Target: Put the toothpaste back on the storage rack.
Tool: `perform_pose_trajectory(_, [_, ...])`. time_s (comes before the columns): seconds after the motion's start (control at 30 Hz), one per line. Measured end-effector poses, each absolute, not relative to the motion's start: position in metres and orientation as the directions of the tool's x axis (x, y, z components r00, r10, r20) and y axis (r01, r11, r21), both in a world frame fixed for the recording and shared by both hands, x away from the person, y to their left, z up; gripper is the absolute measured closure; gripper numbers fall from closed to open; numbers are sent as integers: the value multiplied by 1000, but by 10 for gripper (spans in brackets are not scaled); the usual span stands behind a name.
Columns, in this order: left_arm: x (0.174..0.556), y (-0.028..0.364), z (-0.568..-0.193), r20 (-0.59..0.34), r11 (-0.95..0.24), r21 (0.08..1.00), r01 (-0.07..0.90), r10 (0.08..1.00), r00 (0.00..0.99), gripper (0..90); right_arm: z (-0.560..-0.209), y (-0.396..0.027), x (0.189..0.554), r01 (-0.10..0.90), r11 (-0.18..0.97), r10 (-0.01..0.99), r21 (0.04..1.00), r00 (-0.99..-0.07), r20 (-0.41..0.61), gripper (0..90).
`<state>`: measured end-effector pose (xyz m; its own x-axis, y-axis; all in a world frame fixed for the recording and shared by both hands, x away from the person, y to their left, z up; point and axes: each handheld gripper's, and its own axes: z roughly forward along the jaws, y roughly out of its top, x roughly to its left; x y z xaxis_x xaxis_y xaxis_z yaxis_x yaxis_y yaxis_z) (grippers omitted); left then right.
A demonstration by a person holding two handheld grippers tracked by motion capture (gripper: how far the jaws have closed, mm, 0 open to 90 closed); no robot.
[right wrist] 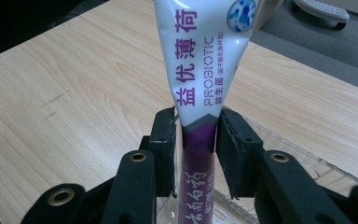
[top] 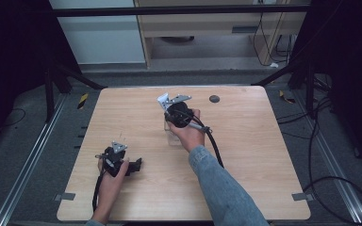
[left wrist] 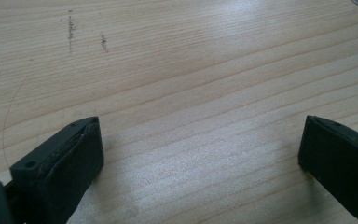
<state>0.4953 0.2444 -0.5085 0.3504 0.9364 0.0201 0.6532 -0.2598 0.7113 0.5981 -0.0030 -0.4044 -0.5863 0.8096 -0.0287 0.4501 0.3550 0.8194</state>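
Observation:
A white and purple toothpaste tube (right wrist: 205, 56) stands upright between the jaws of my right gripper (right wrist: 196, 126), whose pads lie against it where white meets purple. Its lower end sits in a clear plastic container (right wrist: 284, 142) on the wooden table. In the high view the right gripper (top: 168, 106) is at the table's middle back, the tube's white end (top: 163, 100) sticking out above it and the container (top: 173, 137) below. My left gripper (top: 138, 164) rests near the front left, jaws pointing right. In its own view the left gripper (left wrist: 200, 144) stands wide open over bare wood.
A small dark round disc (top: 214, 99) lies near the table's back edge. The right gripper's black cable (top: 215, 147) trails along the sleeve. Bare wood (top: 259, 155) spreads to the right. Black frame legs and floor cables surround the table.

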Motion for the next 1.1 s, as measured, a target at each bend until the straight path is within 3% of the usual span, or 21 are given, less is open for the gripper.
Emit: perform_pose_trajectory(1.1, [494,242,-509,20,-265,711,651,934,358,0,-396,-33,575,441,335,819,833,-573,-26,679])
